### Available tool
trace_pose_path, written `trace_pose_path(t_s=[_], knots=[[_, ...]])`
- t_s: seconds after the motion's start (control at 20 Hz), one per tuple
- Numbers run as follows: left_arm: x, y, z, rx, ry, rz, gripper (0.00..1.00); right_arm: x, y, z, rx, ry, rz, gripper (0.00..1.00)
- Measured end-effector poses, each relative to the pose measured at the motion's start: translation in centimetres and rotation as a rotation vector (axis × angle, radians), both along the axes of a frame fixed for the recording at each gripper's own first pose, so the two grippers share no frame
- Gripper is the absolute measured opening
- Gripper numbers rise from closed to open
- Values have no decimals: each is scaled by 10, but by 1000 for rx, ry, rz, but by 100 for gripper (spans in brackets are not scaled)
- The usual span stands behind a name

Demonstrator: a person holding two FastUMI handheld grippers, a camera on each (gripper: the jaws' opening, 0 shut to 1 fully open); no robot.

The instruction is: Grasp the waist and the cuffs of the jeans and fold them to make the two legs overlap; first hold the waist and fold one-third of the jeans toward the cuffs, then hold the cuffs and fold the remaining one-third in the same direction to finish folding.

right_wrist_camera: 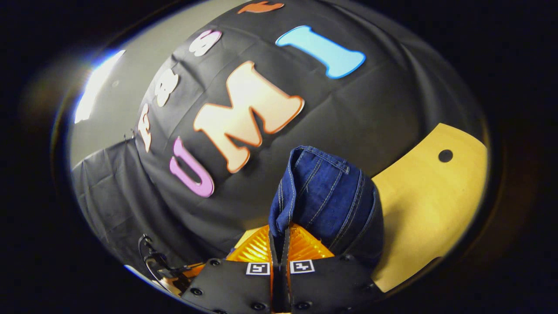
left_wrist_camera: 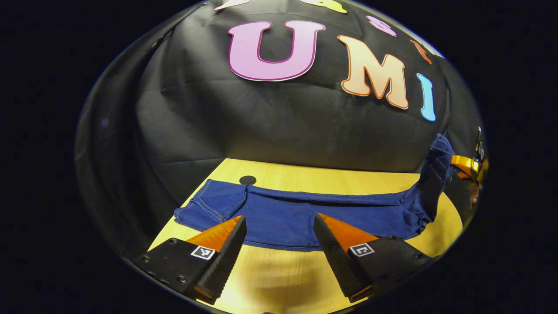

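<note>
The right gripper (right_wrist_camera: 279,244) is clamping a bunched end of the jeans (right_wrist_camera: 324,196), both fingers pressed together on the denim. The stitched fabric is rising directly ahead of the fingertips, clear of the table (right_wrist_camera: 429,209), presumably so the end can be carried over. Whether this is waist or cuff is hard to tell at this angle.

The left gripper (left_wrist_camera: 279,229) is hovering with fingers spread, gripping nothing. Just ahead of its tips the jeans (left_wrist_camera: 296,209) are lying flat across the table (left_wrist_camera: 279,279), their far-right end being lifted by the other gripper (left_wrist_camera: 466,165).
</note>
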State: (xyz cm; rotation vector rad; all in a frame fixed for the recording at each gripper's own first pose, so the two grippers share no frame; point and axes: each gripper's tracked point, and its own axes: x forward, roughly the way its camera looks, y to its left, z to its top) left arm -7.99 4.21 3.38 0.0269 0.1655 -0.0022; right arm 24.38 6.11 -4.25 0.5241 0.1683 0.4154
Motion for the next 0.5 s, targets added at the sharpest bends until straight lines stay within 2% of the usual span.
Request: trace_pose_path(t_s=[0.05, 0.3, 0.5], knots=[[2, 0, 0, -6, -6, -2, 95, -2, 17, -13, -24, 12, 15, 2], [9, 5, 2, -56, -41, -6, 94, 7, 92, -76, -86, 65, 66, 2], [10, 24, -1, -111, -53, 13, 95, 20, 126, -127, -173, 114, 65, 3]])
